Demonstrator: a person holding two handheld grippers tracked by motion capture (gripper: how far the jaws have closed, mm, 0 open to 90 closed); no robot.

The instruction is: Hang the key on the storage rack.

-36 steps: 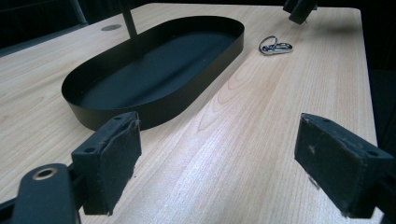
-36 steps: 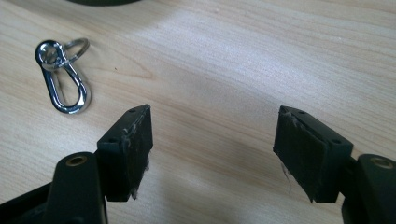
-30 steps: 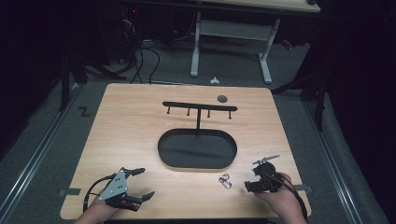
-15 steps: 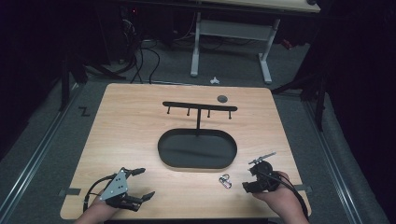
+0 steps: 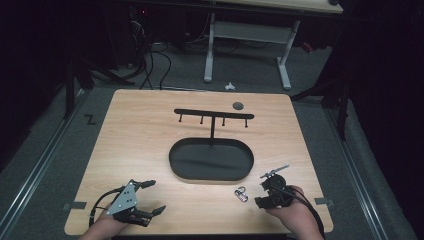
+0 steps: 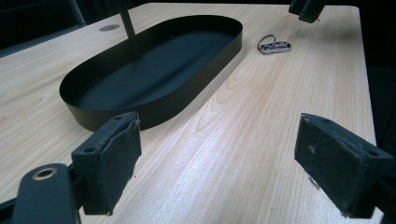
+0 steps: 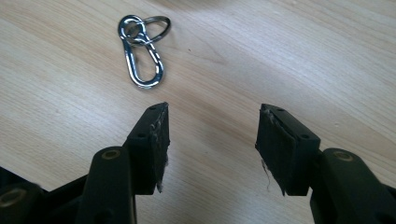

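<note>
A silver carabiner with a key ring [image 5: 241,194] [image 7: 141,51] [image 6: 274,44] lies flat on the wooden table, just in front of the right end of the black oval tray [image 5: 211,173]. My right gripper [image 5: 259,190] [image 7: 212,112] sits low right beside it, open; its jaws have just been closing, with bare wood between them and the carabiner ahead and to the left of the pads. My left gripper [image 5: 157,196] [image 6: 215,135] rests open near the front left, holding nothing.
A black T-shaped rack with several hooks [image 5: 214,115] rises from the tray's back. A small dark disc [image 5: 238,105] lies near the table's far edge. The front edge of the table is close behind both hands. A white-legged desk [image 5: 210,50] stands beyond.
The right gripper has shifted a little left toward the carabiner and its jaws stand narrower. The left gripper has kept still.
</note>
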